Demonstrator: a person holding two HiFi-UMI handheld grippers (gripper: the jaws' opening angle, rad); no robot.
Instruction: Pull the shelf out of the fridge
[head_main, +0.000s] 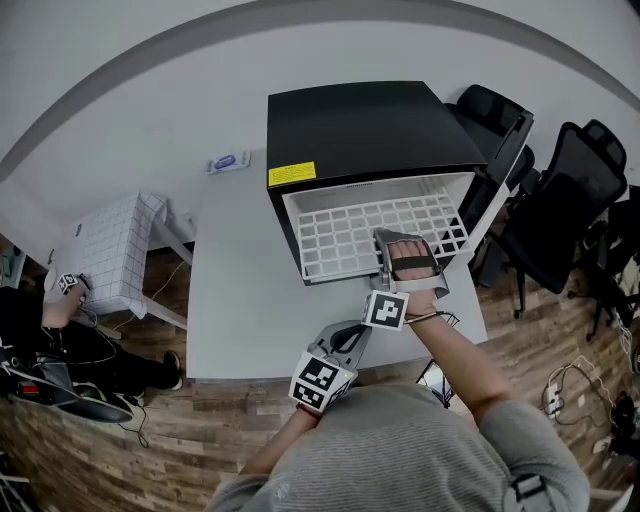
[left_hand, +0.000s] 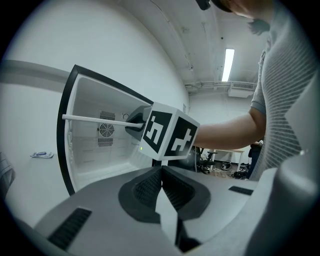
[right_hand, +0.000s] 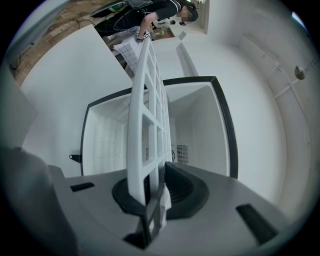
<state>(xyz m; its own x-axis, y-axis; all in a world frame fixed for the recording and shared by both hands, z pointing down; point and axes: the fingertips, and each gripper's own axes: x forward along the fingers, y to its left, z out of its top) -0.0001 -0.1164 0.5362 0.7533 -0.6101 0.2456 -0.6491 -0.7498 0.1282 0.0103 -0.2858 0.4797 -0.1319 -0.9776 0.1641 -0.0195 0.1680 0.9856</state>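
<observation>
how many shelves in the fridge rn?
1. White grid shelf, partly slid out of the fridge front, its edge clamped in the right tool. Left gripper view shows no other inside.

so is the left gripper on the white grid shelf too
No, the left gripper is shut on nothing, away from the white grid shelf held by the right gripper.

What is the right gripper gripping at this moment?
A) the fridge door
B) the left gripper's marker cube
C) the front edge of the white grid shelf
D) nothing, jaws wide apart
C: the right gripper has its jaws closed on the white grid shelf, which sticks partway out of the fridge.
</observation>
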